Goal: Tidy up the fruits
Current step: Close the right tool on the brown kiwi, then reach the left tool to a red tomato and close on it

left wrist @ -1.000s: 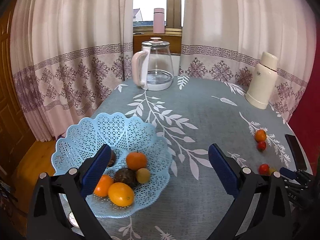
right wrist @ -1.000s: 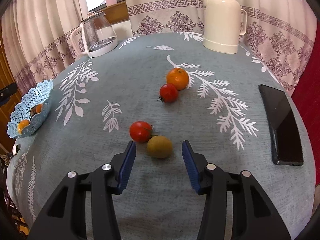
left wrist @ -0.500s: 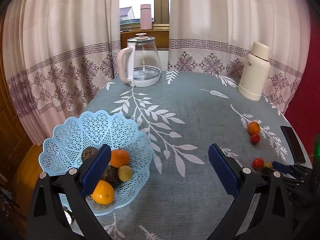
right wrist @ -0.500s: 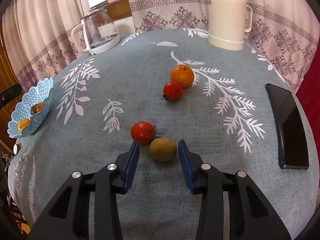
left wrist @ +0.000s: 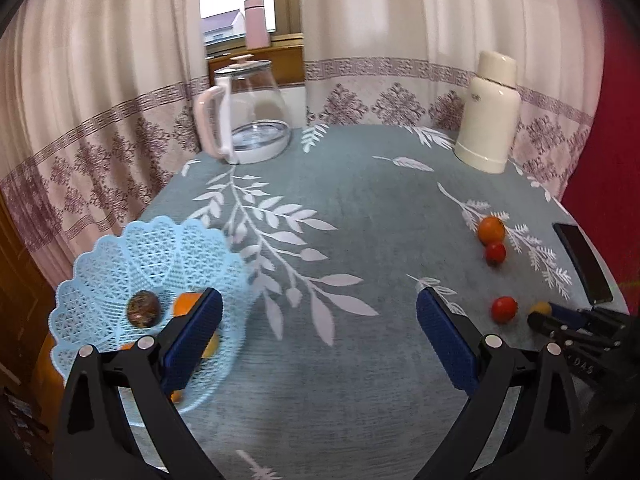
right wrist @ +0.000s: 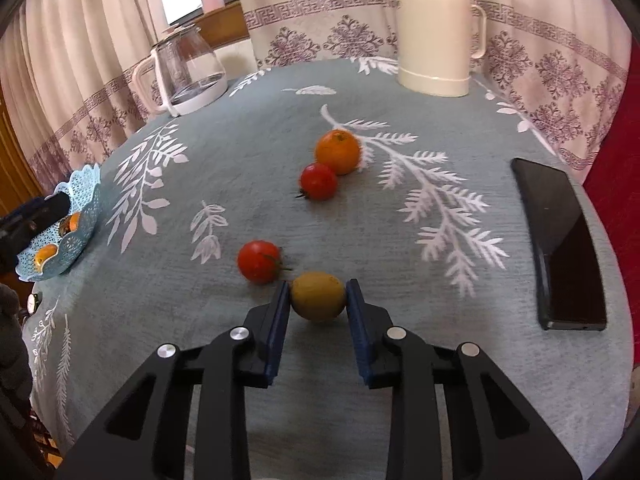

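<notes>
My right gripper (right wrist: 318,294) is shut on a yellow-green kiwi (right wrist: 318,296) that rests on the tablecloth. A red tomato (right wrist: 259,261) lies just left of it. Farther off sit a second tomato (right wrist: 319,181) and an orange (right wrist: 337,151), touching. My left gripper (left wrist: 318,332) is open and empty above the cloth. Its left finger overlaps the blue lace basket (left wrist: 120,264), which holds a dark brown fruit (left wrist: 143,308) and oranges partly hidden behind the finger. The basket (right wrist: 82,184) appears at the table's left edge in the right wrist view.
A glass kettle (left wrist: 250,114) and a cream thermos (left wrist: 490,120) stand at the back of the table. A black phone (right wrist: 560,244) lies near the right edge. Curtains hang behind, with a pink bottle (left wrist: 255,23) on the windowsill. The other gripper (left wrist: 576,324) shows at the right.
My right gripper has closed from open onto the kiwi. My left gripper has drifted right and back, so the basket has slid toward the lower left of its view.
</notes>
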Demonstrator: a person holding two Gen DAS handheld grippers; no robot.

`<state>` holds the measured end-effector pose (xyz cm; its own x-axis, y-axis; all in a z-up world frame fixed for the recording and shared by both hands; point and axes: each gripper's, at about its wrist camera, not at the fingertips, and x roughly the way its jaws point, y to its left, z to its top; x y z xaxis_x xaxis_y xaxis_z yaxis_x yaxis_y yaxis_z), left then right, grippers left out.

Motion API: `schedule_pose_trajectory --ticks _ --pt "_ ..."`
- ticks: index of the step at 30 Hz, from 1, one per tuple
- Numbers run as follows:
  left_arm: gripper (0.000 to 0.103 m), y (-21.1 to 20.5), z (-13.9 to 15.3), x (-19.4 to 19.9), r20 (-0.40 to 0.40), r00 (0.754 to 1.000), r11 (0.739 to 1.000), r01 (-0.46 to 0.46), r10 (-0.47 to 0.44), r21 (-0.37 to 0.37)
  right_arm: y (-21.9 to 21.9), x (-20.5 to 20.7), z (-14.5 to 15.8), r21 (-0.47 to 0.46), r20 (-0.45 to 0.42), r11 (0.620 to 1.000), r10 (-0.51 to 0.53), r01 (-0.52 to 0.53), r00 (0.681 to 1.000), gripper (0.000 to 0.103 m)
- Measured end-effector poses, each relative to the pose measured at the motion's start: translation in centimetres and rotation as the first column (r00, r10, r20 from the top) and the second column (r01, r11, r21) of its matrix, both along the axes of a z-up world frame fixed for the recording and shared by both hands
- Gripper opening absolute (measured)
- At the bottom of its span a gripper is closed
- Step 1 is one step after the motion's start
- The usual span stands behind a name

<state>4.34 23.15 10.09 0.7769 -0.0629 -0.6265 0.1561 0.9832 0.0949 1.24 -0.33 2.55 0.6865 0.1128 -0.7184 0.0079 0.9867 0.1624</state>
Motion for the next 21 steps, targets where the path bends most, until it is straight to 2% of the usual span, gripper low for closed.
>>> schedule_pose_trajectory --ticks 6,12,18,21 --pt "0.099 -4.1 -1.4 0.6 -0.026 0.996 0.995 0.089 -0.088 0.044 -1.8 -0.2 -0.2 0.006 0.002 0.999 -0.032 0.032 0.999 0.029" --pt "0.098 -8.2 -2.8 1.3 -0.087 0.977 0.979 0.197 -0.193 0.044 -2.2 -0.1 -0.9 0.041 -0.006 0.999 -0.028 0.028 1.000 0.029" --pt "0.089 -11.7 -4.5 2.0 -0.143 0.946 0.954 0.298 -0.290 0.037 -2.6 0.0 -1.2 0.077 -0.013 0.997 -0.024 0.025 1.000 0.029" --pt "0.077 -12.6 -5.4 2.4 -0.168 0.933 0.945 0.326 -0.318 0.026 -2.3 -0.1 -1.3 0.072 -0.010 0.997 -0.022 0.022 1.000 0.029"
